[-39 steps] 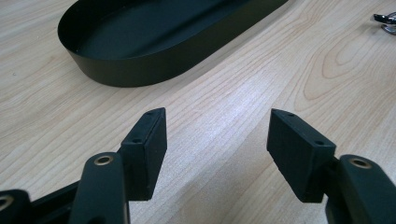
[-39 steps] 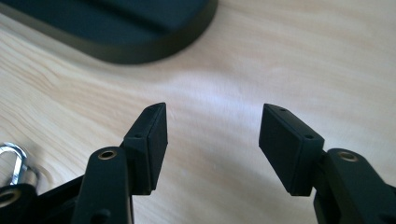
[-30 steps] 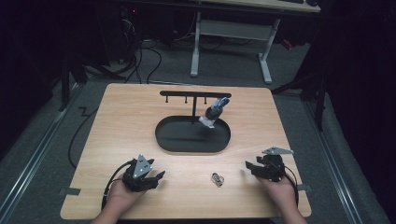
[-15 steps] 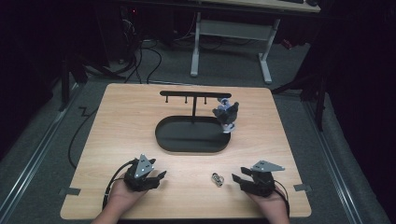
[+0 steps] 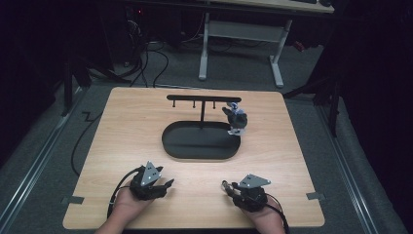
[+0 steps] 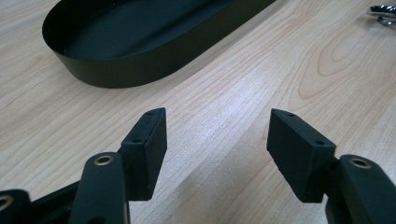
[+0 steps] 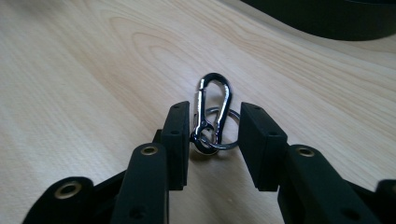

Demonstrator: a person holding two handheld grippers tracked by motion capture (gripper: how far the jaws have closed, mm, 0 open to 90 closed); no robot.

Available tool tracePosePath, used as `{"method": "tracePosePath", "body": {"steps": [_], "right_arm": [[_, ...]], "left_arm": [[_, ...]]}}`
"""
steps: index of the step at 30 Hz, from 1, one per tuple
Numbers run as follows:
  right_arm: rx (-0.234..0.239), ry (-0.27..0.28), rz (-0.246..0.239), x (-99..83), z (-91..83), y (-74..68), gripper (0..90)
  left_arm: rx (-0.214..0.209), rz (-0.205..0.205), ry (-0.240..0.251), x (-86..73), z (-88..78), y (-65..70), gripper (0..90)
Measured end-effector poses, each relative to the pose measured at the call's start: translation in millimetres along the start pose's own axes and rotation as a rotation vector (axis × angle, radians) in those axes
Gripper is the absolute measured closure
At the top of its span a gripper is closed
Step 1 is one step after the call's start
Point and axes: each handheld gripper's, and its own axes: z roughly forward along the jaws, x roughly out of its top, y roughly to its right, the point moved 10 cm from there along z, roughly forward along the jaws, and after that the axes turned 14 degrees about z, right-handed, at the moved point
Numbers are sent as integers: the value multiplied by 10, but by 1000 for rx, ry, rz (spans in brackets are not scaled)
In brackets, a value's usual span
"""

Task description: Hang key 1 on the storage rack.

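Right gripper (image 7: 214,135) is sitting low over the wooden table (image 7: 74,70), its jaws just closing around a metal carabiner (image 7: 212,105) with a key ring (image 7: 219,128). Left pad is touching the clip; right pad is standing just clear. A black tray (image 7: 327,16) is lying farther off, right.

High cam sits above my side of the table (image 5: 122,122), facing fwd and down, far off. L gripper cam rides low, close, looking along its jaws toward the black tray (image 6: 140,65). R gripper cam likewise, very close; all three share tray edge and tabletop.
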Motion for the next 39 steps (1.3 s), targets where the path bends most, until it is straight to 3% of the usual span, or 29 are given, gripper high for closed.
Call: {"method": "tracePosePath", "body": {"steps": [3, 8, 11, 14, 18, 20, 21, 23, 29, 39], "right_arm": [[-44, -1, 19, -4, -4, 145, 646], [-94, 11, 96, 21, 0, 462, 648], [-101, 31, 136, 75, -24, 574, 664], [-46, 48, 118, 119, -50, 399, 689], [63, 57, 51, 180, -34, -26, 782], [119, 58, 45, 199, 2, -218, 808], [135, 49, 40, 198, 38, -293, 813], [118, 27, 0, 202, 147, -377, 817], [49, -11, -4, 183, 287, -277, 822], [-30, 4, 66, 51, 61, 145, 808]], "left_arm": [[-1, -1, 0, 0, -3, -2, 387], [0, -2, -1, -2, -4, -8, 387], [0, -1, -4, -6, 2, -6, 387], [-3, -1, -7, -11, 7, -4, 387], [-1, 1, -9, -15, 12, -4, 388], [-1, 2, -10, -16, 9, -2, 388], [-2, 3, -9, -17, 8, 0, 388], [-3, 5, -10, -20, 7, 3, 388], [-6, 3, -12, -36, 0, -1, 388], [-5, 3, -11, -31, -12, -6, 389]]}}
